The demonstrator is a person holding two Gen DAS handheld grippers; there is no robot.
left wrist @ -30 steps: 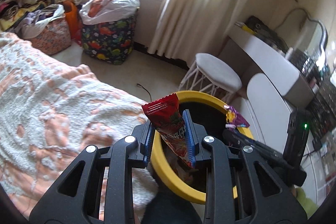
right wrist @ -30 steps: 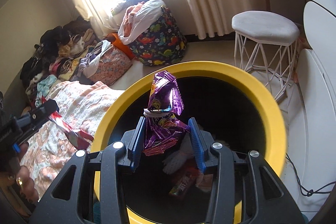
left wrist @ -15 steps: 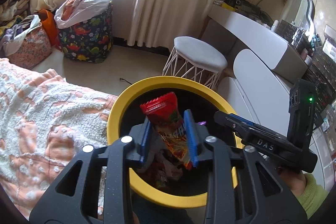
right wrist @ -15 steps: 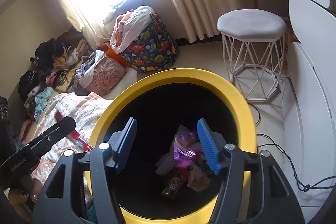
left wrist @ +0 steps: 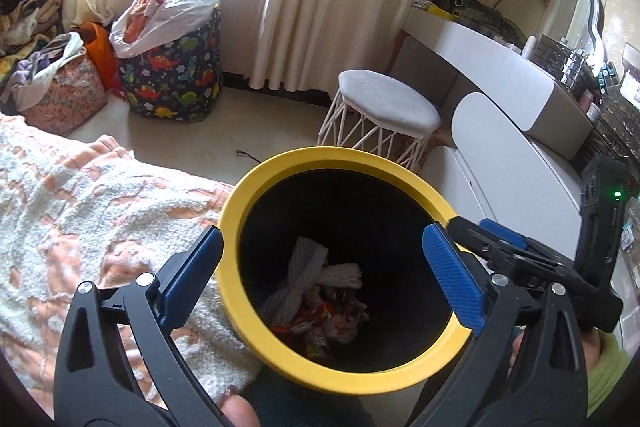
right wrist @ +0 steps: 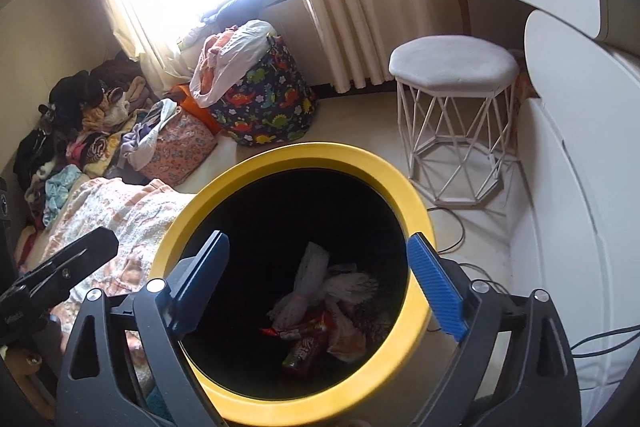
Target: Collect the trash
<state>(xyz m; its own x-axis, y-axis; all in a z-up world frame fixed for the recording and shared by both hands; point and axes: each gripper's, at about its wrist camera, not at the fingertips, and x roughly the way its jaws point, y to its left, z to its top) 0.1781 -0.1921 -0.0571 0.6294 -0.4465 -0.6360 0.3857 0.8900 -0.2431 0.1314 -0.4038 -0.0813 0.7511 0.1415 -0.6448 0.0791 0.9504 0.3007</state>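
A black bin with a yellow rim (left wrist: 280, 163) stands beside the bed; it also shows in the right wrist view (right wrist: 412, 199). Wrappers and white netting (left wrist: 312, 291) lie at its bottom, also seen in the right wrist view (right wrist: 320, 311). My left gripper (left wrist: 320, 267) is open and empty above the bin mouth. My right gripper (right wrist: 316, 275) is open and empty above the bin too, and shows at the right of the left wrist view (left wrist: 532, 259). The left gripper's body shows at the left of the right wrist view (right wrist: 60, 267).
A bed with a white and orange blanket (left wrist: 80, 211) lies left of the bin. A white wire stool (left wrist: 384, 111) and white desk (left wrist: 500, 75) stand to the right. A dinosaur-print bag (left wrist: 172, 67) and clothes piles sit by the curtain. A cable (right wrist: 452, 223) lies on the floor.
Both grippers opened over the bin: the purple wrapper dropped from the right one first, then the red wrapper from the left. Both wrappers now lie in the bin.
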